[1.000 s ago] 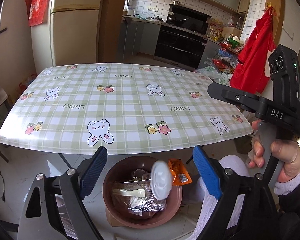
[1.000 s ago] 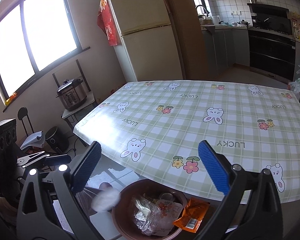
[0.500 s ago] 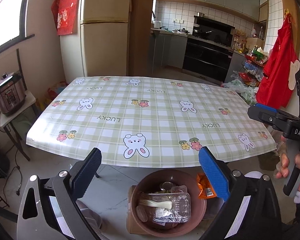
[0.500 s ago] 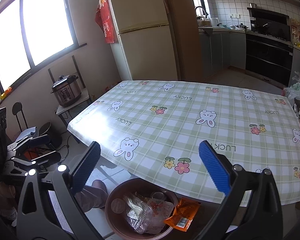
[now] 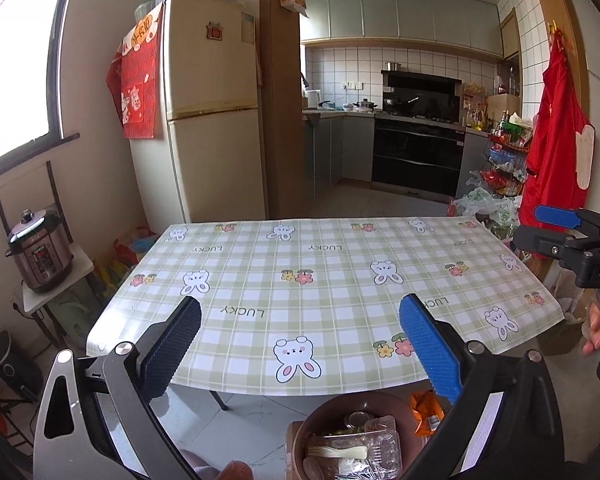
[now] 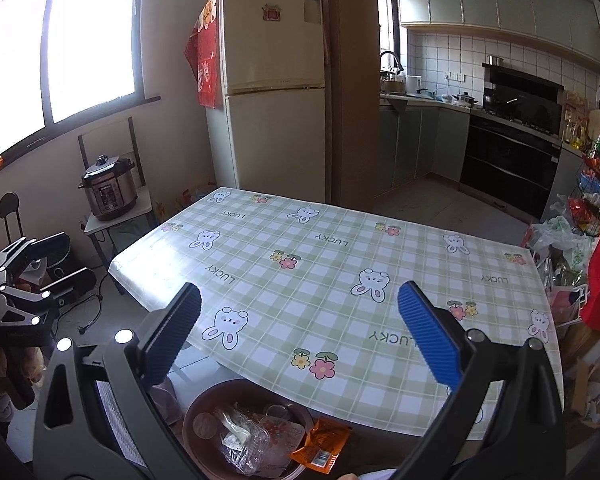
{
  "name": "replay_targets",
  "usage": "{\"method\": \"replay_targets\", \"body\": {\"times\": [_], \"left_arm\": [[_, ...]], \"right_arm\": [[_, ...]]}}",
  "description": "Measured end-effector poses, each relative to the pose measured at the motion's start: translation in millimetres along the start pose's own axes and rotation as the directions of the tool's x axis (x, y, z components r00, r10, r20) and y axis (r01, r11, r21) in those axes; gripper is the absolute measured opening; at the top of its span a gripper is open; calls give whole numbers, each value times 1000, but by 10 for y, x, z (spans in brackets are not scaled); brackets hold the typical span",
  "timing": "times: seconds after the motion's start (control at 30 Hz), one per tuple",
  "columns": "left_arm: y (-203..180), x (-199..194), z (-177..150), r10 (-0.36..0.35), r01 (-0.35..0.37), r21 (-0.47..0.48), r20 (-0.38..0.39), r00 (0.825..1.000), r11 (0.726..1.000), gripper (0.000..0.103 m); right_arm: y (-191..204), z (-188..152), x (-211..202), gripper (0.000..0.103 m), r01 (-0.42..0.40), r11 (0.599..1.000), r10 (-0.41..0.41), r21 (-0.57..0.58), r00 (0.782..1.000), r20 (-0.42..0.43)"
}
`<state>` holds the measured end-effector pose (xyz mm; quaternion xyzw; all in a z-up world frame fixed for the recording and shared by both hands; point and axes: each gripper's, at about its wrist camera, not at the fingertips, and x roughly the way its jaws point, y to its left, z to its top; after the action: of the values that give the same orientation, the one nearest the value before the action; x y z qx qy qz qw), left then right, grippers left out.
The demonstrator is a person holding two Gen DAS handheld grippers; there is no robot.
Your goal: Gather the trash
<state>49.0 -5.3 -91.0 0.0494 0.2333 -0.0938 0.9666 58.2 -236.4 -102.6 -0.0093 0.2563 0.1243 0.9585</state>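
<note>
- two hand-held grippers: the left gripper point(image 5: 300, 352) and the right gripper point(image 6: 300, 338), each with its two blue pads wide apart and nothing between them; both hang above the near edge of the table point(image 5: 332, 276).
- the right gripper also shows from the side at the right rim of the left view, a hand point(image 5: 594, 330) on its handle.
- one brown trash bowl point(image 6: 198, 408) sits on the floor below the table's near edge, under both grippers.
- inside the bowl: one clear plastic container point(image 5: 380, 454) with one pale plastic fork point(image 5: 338, 451) on it, one round lid point(image 6: 205, 425), one printed foil seal point(image 6: 280, 428); more crumpled plastic beneath cannot be counted.
- one orange snack wrapper point(image 6: 320, 446) lies at the bowl's right rim, partly over the edge.
- the table carries one green checked cloth with bunnies, flowers and "lucky" print.
- one two-door fridge point(image 5: 208, 112) stands behind the table.
- one pressure cooker point(image 6: 106, 192) sits on a small side stand at the left.
- one red garment point(image 5: 552, 140) hangs at the right, beside one black oven range point(image 5: 418, 160).
</note>
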Motion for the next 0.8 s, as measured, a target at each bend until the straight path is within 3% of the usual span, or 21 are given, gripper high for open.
{"method": "replay_targets", "body": {"times": [0.37,0.8], "left_arm": [[14,-319,300,8,-5,-32,91,996,999,97],[97,-494,382,1,7,-63,127,992,998,97]], "right_arm": [[131,169,-212,97,30,999,-29,-28,999,45],[174,199,-313,97,35,999,-34,-21,997,62]]}}
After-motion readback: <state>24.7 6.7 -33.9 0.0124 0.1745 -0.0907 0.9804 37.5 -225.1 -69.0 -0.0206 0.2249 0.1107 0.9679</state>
